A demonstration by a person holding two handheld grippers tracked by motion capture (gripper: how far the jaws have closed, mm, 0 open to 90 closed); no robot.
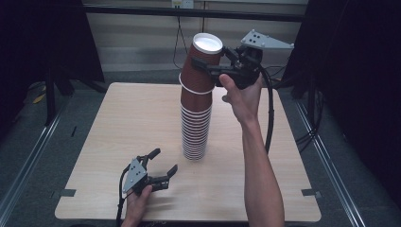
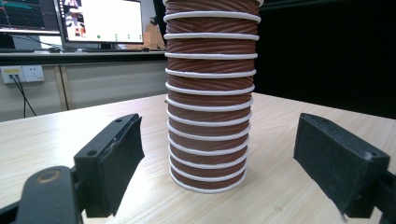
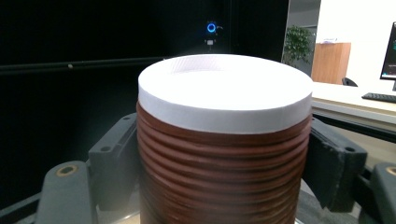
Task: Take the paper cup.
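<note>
A tall stack of upturned brown paper cups [image 1: 195, 127] with white rims stands mid-table. My right gripper [image 1: 215, 66] is shut on the top cup [image 1: 206, 56], which sits tilted and partly raised off the stack. In the right gripper view both pads [image 3: 114, 163] press the ribbed sides of that cup [image 3: 224, 140], whose white base faces up. My left gripper [image 1: 165, 161] rests low by the table's front left, open with nothing between its fingers [image 2: 112, 158]. The stack [image 2: 210, 107] stands a little beyond them.
The wooden table [image 1: 118, 118] has bare surface to the left and right of the stack. A black cable [image 1: 269, 109] hangs from the right gripper along the person's forearm. Monitors [image 2: 102, 21] stand on a desk behind the table, and dark curtains flank it.
</note>
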